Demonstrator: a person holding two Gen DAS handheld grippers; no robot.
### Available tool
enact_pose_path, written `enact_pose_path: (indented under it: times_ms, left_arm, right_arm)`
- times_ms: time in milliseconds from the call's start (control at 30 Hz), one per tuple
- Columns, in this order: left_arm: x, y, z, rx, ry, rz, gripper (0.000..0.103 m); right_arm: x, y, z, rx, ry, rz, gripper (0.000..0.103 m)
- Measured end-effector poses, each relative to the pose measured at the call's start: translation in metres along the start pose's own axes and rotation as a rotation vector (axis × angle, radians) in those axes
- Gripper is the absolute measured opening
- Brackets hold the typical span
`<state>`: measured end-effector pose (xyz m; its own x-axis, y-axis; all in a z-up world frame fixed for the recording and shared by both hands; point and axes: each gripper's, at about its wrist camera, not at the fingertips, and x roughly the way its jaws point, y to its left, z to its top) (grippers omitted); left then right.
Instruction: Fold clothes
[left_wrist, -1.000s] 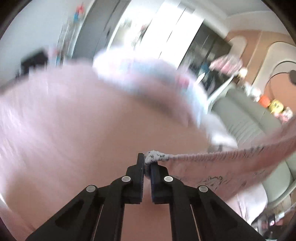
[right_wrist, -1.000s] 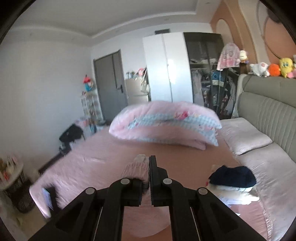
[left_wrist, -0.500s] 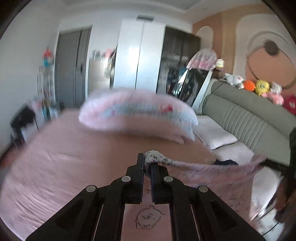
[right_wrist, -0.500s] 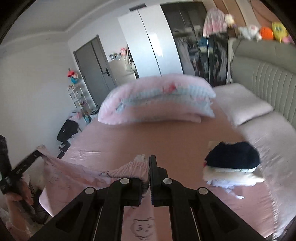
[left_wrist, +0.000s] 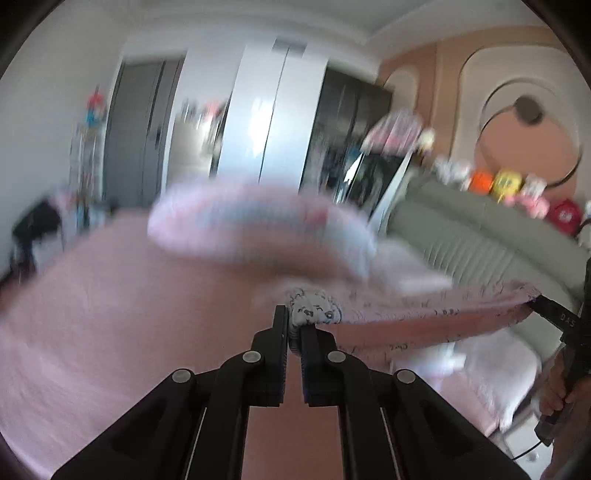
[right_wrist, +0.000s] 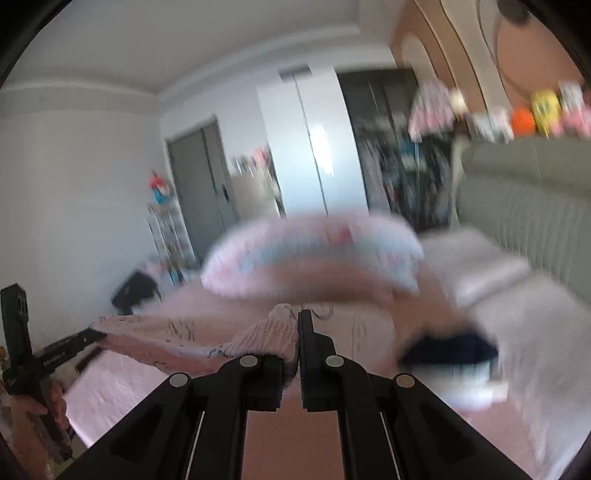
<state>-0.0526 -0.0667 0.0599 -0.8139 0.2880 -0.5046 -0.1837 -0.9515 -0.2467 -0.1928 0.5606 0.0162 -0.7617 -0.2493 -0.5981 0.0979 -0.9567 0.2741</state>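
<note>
Pink garment (left_wrist: 424, 314) stretched in the air above the bed (left_wrist: 110, 314), left tool (left_wrist: 293, 332) and right tool (right_wrist: 297, 339) each pinching an end; probably needs laying flat next.

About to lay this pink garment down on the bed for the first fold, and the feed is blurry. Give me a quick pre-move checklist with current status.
1. Left gripper clamped on the pink garment: ok, cloth bunched between the fingers.
2. Right gripper clamped on the garment's ribbed edge: ok.
3. Garment stretched between both grippers: ok, the edge runs taut across to the other gripper in each view.
4. Landing area on the bed: ok, bare pink sheet ahead.
5. Clear of the stack of folded clothes: cannot tell, it lies near the right gripper and is blurred.
6. Lower part of garment free of twists: cannot tell, hidden below the frame.
</note>
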Motion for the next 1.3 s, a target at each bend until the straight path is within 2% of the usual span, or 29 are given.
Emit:
enact_pose_path:
  times_ms: [100,167,267,333,400,467,533,600,667,800,900,967,1000,1033,1067,1167,1300]
  left_arm:
    - [0.057,0.024,-0.094,-0.110,0.243,0.028,0.004]
    - [0.089,0.038,-0.148,-0.154,0.378,0.052,0.004]
    - [0.121,0.051,-0.208,-0.158,0.578,0.075,0.006]
    - [0.127,0.052,-0.224,-0.139,0.633,0.078,0.007]
    - [0.120,0.051,-0.221,-0.126,0.621,0.065,0.015]
    - [0.115,0.050,-0.215,-0.111,0.598,0.057,0.052]
    - [0.105,0.042,-0.206,-0.042,0.531,0.044,0.054]
    - [0.097,0.022,-0.196,0.105,0.469,0.040,0.054]
    - [0.095,-0.002,-0.196,0.246,0.440,0.006,0.054]
    - [0.116,-0.042,-0.214,0.481,0.433,-0.063,0.054]
    - [0.136,-0.061,-0.226,0.575,0.464,-0.072,0.054]
    - [0.150,-0.066,-0.229,0.584,0.471,-0.058,0.051]
    - [0.154,-0.066,-0.228,0.578,0.469,-0.039,0.043]
    - [0.159,-0.064,-0.228,0.562,0.471,-0.005,0.016]
    - [0.162,-0.060,-0.225,0.522,0.477,0.021,0.008]
    - [0.158,-0.041,-0.210,0.362,0.453,0.044,0.008]
    - [0.146,-0.019,-0.190,0.266,0.353,0.137,0.004]
  right_arm:
    - [0.018,-0.012,-0.039,0.022,0.064,-0.022,0.003]
    - [0.030,-0.020,-0.065,0.036,0.107,-0.037,0.003]
    - [0.082,-0.042,-0.129,0.069,0.302,-0.093,0.006]
    - [0.090,-0.045,-0.147,0.078,0.347,-0.112,0.006]
    - [0.095,-0.047,-0.161,0.076,0.381,-0.128,0.006]
    - [0.091,-0.048,-0.159,0.058,0.362,-0.134,0.006]
    - [0.089,-0.046,-0.153,0.042,0.341,-0.129,0.006]
    - [0.087,-0.043,-0.145,0.026,0.317,-0.114,0.006]
    - [0.084,-0.039,-0.137,0.010,0.293,-0.098,0.006]
    - [0.080,-0.030,-0.122,-0.002,0.255,-0.057,0.006]
    - [0.079,-0.025,-0.112,0.001,0.240,-0.026,0.006]
    - [0.079,-0.024,-0.106,0.002,0.236,-0.015,0.006]
    - [0.078,-0.024,-0.104,0.004,0.234,-0.011,0.006]
    - [0.078,-0.025,-0.103,0.009,0.232,-0.011,0.006]
    - [0.077,-0.026,-0.102,0.012,0.232,-0.013,0.006]
    - [0.080,-0.027,-0.108,-0.002,0.265,-0.045,0.006]
    - [0.103,-0.024,-0.130,-0.054,0.392,-0.075,0.006]
